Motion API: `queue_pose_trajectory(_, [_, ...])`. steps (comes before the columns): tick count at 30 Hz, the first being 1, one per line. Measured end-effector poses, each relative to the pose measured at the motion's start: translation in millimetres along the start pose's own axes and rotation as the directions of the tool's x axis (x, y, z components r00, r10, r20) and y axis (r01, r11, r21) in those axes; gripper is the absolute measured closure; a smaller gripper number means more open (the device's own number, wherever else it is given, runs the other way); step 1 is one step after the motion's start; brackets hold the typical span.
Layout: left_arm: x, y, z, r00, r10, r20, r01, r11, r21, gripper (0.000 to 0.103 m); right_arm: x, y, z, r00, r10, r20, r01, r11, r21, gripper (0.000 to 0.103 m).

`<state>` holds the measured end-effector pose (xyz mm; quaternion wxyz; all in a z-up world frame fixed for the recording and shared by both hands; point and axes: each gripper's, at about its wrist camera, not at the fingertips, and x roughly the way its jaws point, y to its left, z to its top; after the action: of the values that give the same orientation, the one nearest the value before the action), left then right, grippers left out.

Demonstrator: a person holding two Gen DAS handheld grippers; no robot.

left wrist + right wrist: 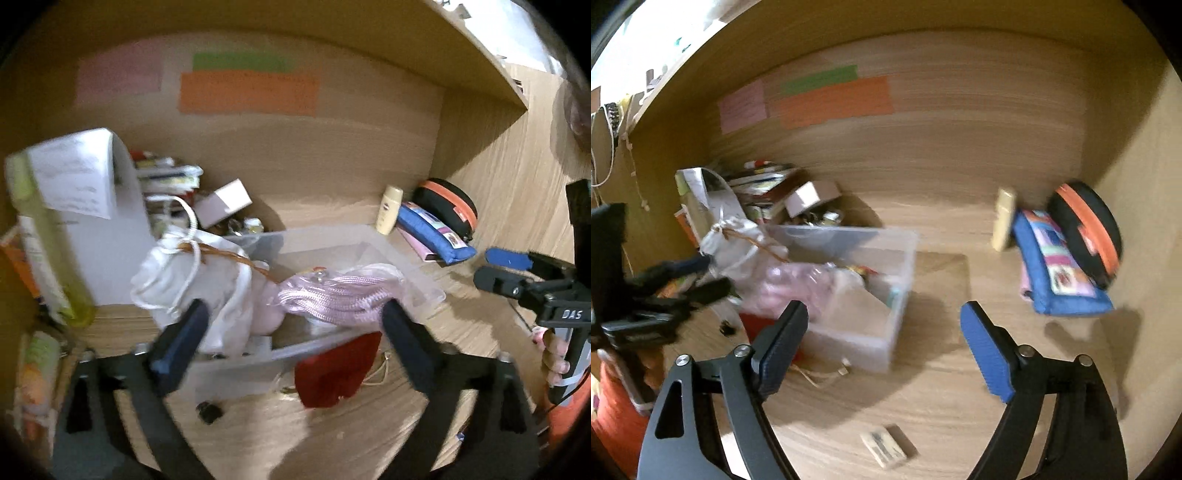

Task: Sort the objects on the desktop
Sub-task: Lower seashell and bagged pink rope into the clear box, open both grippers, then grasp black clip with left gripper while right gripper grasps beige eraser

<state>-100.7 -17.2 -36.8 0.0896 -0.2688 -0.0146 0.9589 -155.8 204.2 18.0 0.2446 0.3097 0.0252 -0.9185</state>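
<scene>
A clear plastic bin (417, 266) on the wooden desk holds a bundle of pink cord (332, 299) and a white drawstring bag (207, 269). A red pouch (338, 373) lies against the bin's front wall. My left gripper (295, 325) is open just before the bin, with nothing gripped. My right gripper (882, 317) is open over bare desk, right of the bin (905, 258), with nothing between its fingers. A small eraser-like block (888, 445) lies near it. Each gripper shows in the other's view: the right gripper (491, 269) and the left gripper (705, 277).
A blue pouch (1060, 266), a black-and-orange case (1086, 232) and a cream bottle (1004, 218) sit at the back right by the side wall. Books (166, 173), a white box (96, 206) and a green bottle (48, 251) crowd the left. Coloured notes (247, 92) hang on the back panel.
</scene>
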Motion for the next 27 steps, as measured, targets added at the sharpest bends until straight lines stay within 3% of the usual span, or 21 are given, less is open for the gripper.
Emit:
queue_pose_trajectory(5, [-23.1, -12.1, -17.2, 0.996, 0.091, 0.009, -0.091, 0.994, 0.066, 0.003, -1.6, -19.5, -31.6, 0.999, -0.001, -0.041, 0.004, 0.998, 0.067, 0.02])
queue_pose_trajectory(11, [-41.3, 4.7, -50.5, 0.988, 0.151, -0.044, -0.148, 0.987, 0.056, 0.003, -13.4, -29.1, -73.7, 0.998, 0.032, -0.055, -0.024, 0.991, 0.134, 0.02])
queue_pose_trajectory(16, [-41.4, 14.7, -82.3, 0.976, 0.17, -0.134, -0.159, 0.983, 0.091, 0.003, -11.0, -26.9, -94.0, 0.99, 0.067, -0.126, -0.054, 0.993, 0.108, 0.02])
queue_pose_trajectory(21, [-29.9, 25.3, -89.0, 0.97, 0.146, -0.193, -0.132, 0.988, 0.084, 0.003, -4.6, -19.2, -102.2, 0.986, 0.055, -0.158, -0.048, 0.998, 0.047, 0.02])
queue_pose_trajectory(22, [-25.7, 27.9, -87.2, 0.969, 0.141, -0.201, -0.128, 0.989, 0.076, 0.005, -2.7, -17.0, -103.0, 0.985, 0.053, -0.166, -0.048, 0.998, 0.035, 0.02])
queue_pose_trajectory(25, [-11.2, 34.5, -82.3, 0.963, 0.12, -0.242, -0.11, 0.992, 0.054, 0.032, 5.8, -10.8, -104.7, 0.98, 0.014, -0.199, -0.016, 1.0, -0.007, 0.02])
queue_pose_trajectory(27, [1.0, 40.9, -80.5, 0.955, 0.089, -0.281, -0.087, 0.996, 0.021, 0.039, 9.8, -6.2, -104.5, 0.976, 0.002, -0.216, -0.011, 0.999, -0.044, 0.02])
